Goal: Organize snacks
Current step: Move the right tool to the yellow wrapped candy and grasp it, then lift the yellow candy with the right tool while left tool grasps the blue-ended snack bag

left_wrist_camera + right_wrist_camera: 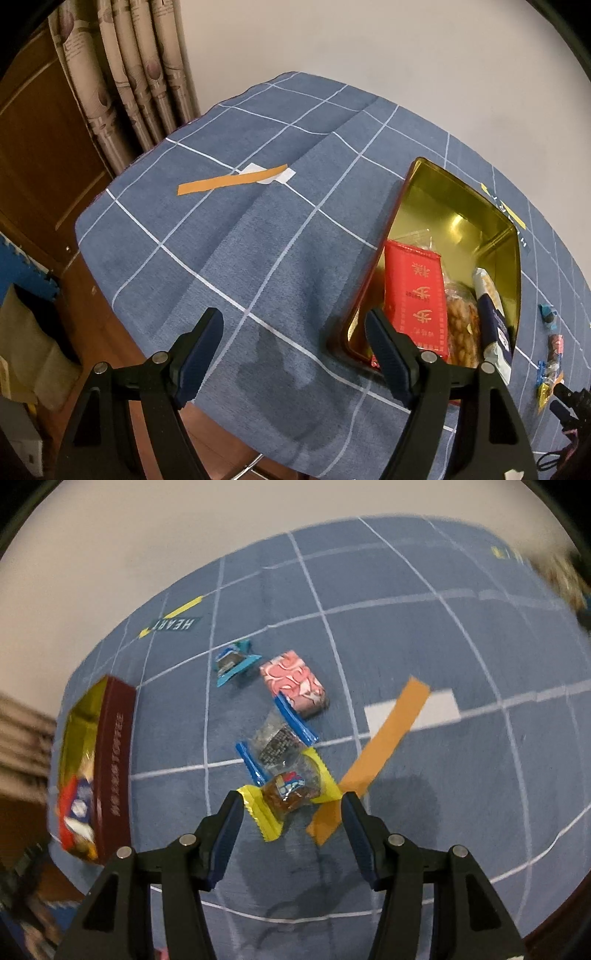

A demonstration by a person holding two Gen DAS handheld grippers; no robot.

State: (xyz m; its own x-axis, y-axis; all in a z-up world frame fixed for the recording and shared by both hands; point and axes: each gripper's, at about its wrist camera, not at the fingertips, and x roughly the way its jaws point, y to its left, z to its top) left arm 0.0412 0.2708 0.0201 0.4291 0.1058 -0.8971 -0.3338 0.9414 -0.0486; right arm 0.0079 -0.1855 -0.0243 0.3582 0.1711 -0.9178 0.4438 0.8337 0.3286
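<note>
A gold-lined tin [454, 206] with a dark red outside [116, 771] sits on the blue checked tablecloth. It holds a red packet [415, 299], a bag of nuts [463, 332] and a dark blue and white packet [493, 325]. My left gripper [293, 328] is open and empty, just left of the tin's near corner. My right gripper [290, 810] is open above a yellow-ended candy [291, 788]. Beyond it lie a blue-ended candy [277, 740], a pink packet [293, 681] and a teal candy [234, 661]. These loose candies [552, 345] also show right of the tin.
Orange tape strips [231, 181] [384, 746] are stuck over white patches on the cloth. A yellow and dark "HEART" label [173, 622] lies near the far edge. Curtains [136, 77] and a wooden door [40, 155] stand left of the table. The table's near edge drops off below my left gripper.
</note>
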